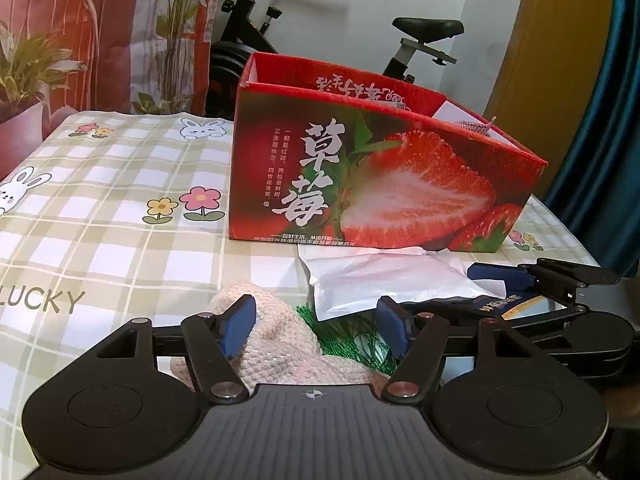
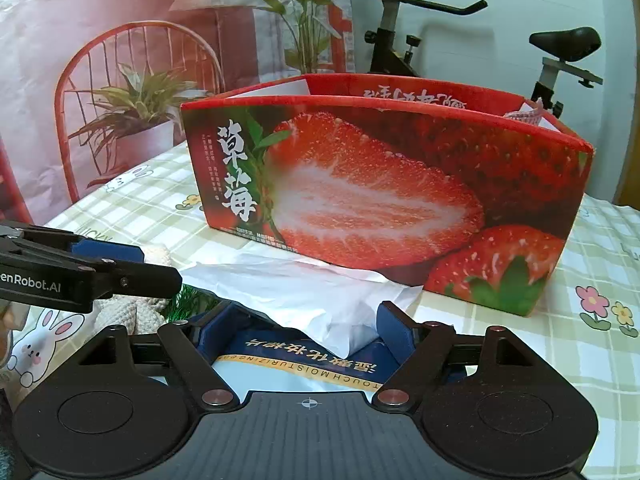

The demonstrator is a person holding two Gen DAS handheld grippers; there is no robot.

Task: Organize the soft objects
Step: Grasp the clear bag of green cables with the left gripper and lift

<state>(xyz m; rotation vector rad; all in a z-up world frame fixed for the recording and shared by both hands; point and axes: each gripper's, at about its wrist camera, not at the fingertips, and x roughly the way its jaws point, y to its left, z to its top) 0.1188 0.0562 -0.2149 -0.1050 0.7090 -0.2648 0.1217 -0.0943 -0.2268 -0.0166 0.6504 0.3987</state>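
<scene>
Low over the bench (image 1: 120, 216), the left tool (image 1: 318, 328) is held with its pads spread, a cream knitted piece (image 1: 276, 344) lying loose between them beside green fringe (image 1: 352, 340). A white pouch (image 2: 304, 296) is seen before the strawberry box (image 2: 380, 184). The right tool (image 2: 298, 336) is likewise released, straddling a blue packet (image 2: 296, 356) without pressing it.

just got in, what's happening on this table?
A person is sorting soft items in front of a strawberry box. The left hand-held gripper is open over a beige knitted piece and a green fringed item. The right hand-held gripper is open around a blue packet, beside a white plastic bag. Nothing is gripped yet.
</scene>
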